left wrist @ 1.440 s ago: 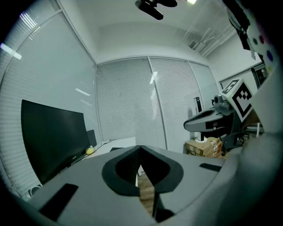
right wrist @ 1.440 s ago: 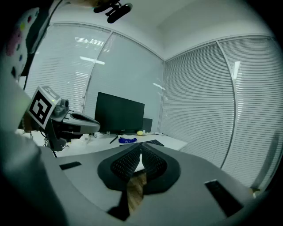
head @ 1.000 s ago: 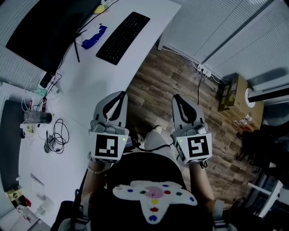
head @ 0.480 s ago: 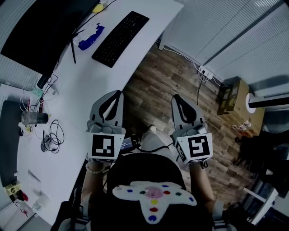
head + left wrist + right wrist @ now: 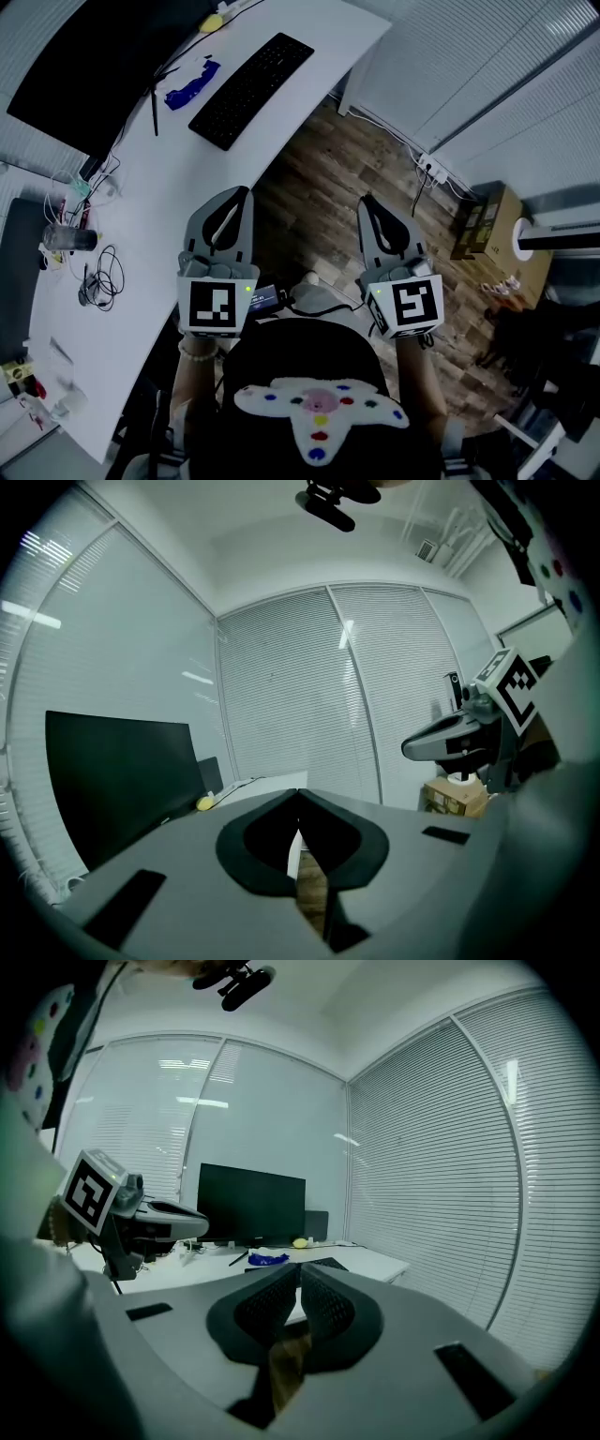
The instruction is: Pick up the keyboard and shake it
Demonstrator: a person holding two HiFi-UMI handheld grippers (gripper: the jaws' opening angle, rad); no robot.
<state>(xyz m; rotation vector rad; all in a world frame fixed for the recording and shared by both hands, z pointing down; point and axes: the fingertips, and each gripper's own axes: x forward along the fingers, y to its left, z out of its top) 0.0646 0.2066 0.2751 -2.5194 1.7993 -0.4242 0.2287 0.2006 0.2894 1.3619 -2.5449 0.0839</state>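
A black keyboard (image 5: 250, 89) lies slantwise on the white desk (image 5: 159, 197), far ahead of both grippers; in the right gripper view the keyboard (image 5: 323, 1264) shows as a thin dark strip. My left gripper (image 5: 247, 192) hovers by the desk's near edge, jaws shut, nothing in them. My right gripper (image 5: 365, 202) hangs over the wooden floor, also shut and empty. In the left gripper view the left gripper (image 5: 298, 799) has its tips touching; the right gripper (image 5: 300, 1267) looks the same in its own view.
A black monitor (image 5: 89, 66) stands at the desk's far left, with a blue object (image 5: 190, 84) and a yellow object (image 5: 213, 22) near the keyboard. Cables (image 5: 97, 279) and small items lie at the left. A cardboard box (image 5: 487, 225) and a power strip (image 5: 433, 167) sit on the floor to the right.
The view has shifted slightly: the desk and keyboard sit a little further right and lower in the head view. Both grippers stay shut, level in front of the person.
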